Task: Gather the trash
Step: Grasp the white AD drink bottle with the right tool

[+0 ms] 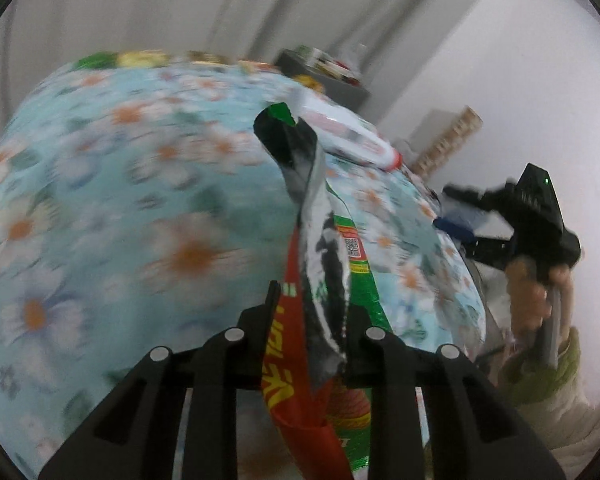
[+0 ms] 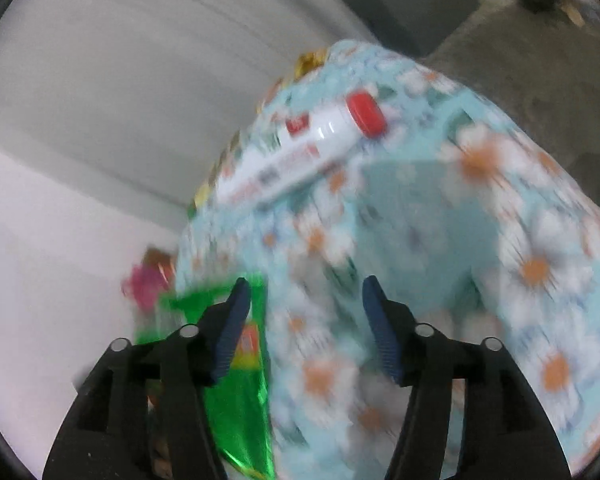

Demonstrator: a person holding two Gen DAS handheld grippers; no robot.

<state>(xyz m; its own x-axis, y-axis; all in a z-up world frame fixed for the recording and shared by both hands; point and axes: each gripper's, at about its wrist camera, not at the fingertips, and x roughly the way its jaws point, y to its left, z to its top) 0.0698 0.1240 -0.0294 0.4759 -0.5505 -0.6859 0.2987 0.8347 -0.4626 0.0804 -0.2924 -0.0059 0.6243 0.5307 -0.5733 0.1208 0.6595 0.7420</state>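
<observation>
My left gripper (image 1: 312, 304) is shut on a crumpled snack wrapper (image 1: 320, 216), green, red and silver, which sticks up from between the fingers over the table. A white plastic bottle with a red cap (image 1: 348, 136) (image 2: 300, 152) lies on its side on the light blue flowered tablecloth (image 1: 140, 200) (image 2: 440, 220). My right gripper (image 2: 306, 300) stands open with nothing between its blue pads, over the cloth's near edge. A shiny green wrapper (image 2: 236, 412) shows behind its left finger, blurred. In the left wrist view the right gripper (image 1: 448, 208) hangs past the table's right edge, held by a hand (image 1: 528, 296).
More coloured wrappers (image 1: 140, 58) lie along the table's far edge. A grey box (image 1: 340, 88) (image 2: 412, 12) stands beyond the table, with a pale curtain and white wall behind. Something pink (image 2: 144, 284) lies left of the table. The floor is bare concrete (image 2: 520, 52).
</observation>
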